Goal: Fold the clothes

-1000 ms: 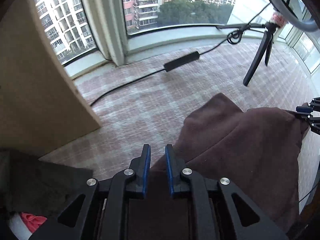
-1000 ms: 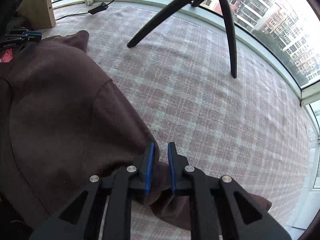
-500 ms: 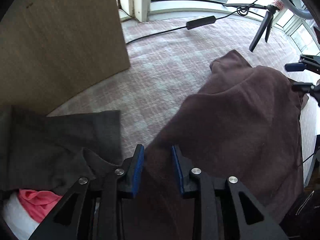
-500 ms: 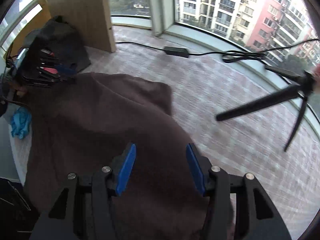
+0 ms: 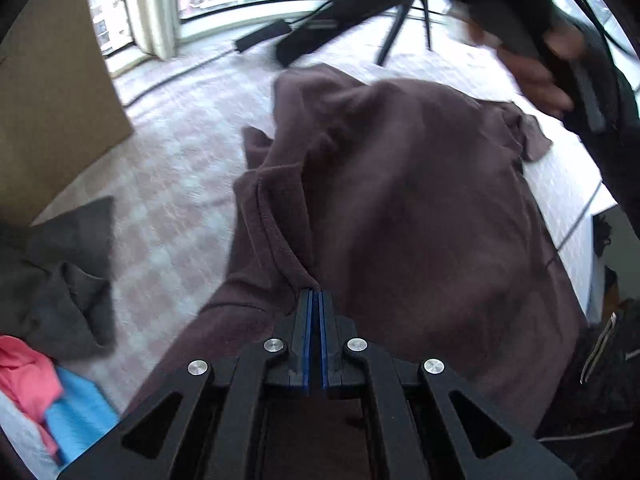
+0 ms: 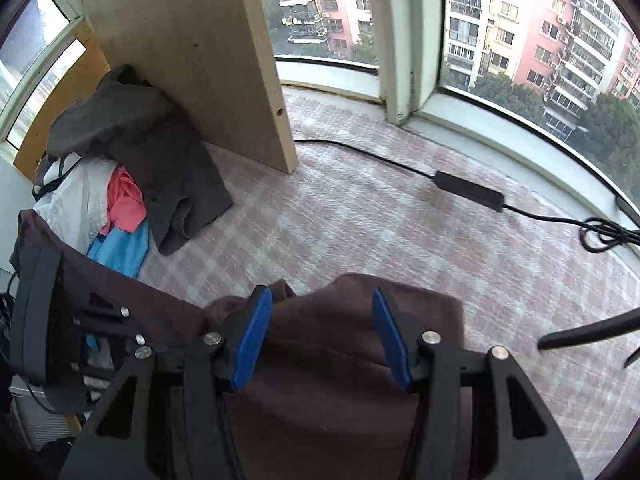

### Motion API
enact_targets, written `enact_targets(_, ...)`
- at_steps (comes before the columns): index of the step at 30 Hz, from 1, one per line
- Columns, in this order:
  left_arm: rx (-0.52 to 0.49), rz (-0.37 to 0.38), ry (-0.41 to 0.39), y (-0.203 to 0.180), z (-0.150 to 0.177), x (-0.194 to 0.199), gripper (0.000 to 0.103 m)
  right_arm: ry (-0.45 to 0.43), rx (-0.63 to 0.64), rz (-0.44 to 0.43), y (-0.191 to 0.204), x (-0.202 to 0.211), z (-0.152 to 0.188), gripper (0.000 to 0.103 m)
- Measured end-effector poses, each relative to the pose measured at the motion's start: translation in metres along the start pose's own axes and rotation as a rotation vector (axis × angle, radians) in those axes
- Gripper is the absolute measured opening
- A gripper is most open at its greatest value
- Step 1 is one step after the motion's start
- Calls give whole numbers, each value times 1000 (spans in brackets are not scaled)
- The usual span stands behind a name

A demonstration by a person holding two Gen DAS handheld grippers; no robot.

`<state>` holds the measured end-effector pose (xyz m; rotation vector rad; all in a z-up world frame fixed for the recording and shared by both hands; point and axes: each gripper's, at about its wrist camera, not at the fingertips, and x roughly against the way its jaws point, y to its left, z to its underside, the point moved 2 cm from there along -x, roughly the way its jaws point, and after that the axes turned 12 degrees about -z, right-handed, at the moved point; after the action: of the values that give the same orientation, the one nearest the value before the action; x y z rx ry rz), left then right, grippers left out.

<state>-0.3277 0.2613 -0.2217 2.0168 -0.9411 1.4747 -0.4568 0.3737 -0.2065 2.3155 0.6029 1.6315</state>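
Observation:
A brown garment [image 5: 420,208] lies bunched on the pink checked cloth [image 5: 168,184]. My left gripper [image 5: 315,296] is shut on a fold of it beside a seam. In the right wrist view the same brown garment [image 6: 340,420] lies under my right gripper [image 6: 320,294]. That gripper is open, its blue pads [image 6: 252,332] well apart and above the fabric without pressing it. The left gripper's black body [image 6: 44,312] shows at the left edge of that view. In the left wrist view, a blurred hand [image 5: 536,76] holding the right gripper hangs over the garment's far right edge.
A pile of clothes lies at the left: a grey garment [image 6: 168,168], a pink one [image 6: 124,200], a blue one [image 6: 120,248]. A wooden panel [image 6: 192,48] stands behind it. A black power brick [image 6: 468,190] with its cable and a tripod leg [image 6: 588,332] lie toward the window.
My left gripper has closed on the brown fabric. My right gripper has let go of the garment's corner, opened, and swung left across it toward the clothes pile.

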Motion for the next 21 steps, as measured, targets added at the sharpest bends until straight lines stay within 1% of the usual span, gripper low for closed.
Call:
enact_targets(2,17,24,16,-1,6,-4,3,26,1,-9,6,-14,-3,52)
enact_targets(4,29,43,31,0,12,-6,4,86,10,-2,7,-28,3,52)
enact_targets(6,36,52,36,2,16,-3,4,152,12,19,3,-35,20,52)
enact_targets(8,44,53,28,8,13,5,4,181,8,22,-2,-34,41,52)
enact_targets(11,52,14,-20,17,-1,23,2,155,1,-17,-4,-22,64,52)
enact_targets(13,51,14,-65,20,-24,32,3,139,-11,-31,-5,-17,73,52)
enact_targets(15,30,24,-92,18,-47,32,10,123,-34,-43,-7,-16,77,52)
enact_targets(16,5,33,-86,14,-58,27,12,118,-45,-50,-8,-17,77,52)
enact_targets(17,-19,33,-74,12,-66,20,18,112,-56,-56,-9,-17,78,52)
enact_targets(18,-29,29,-61,7,-76,11,20,109,-59,-59,-10,-18,78,52)
enact_targets(20,-44,33,-29,0,-92,-6,21,103,-59,-61,-10,-19,79,52)
enact_targets(21,-52,39,-11,0,-95,-11,21,92,-59,-56,-11,-15,81,52)
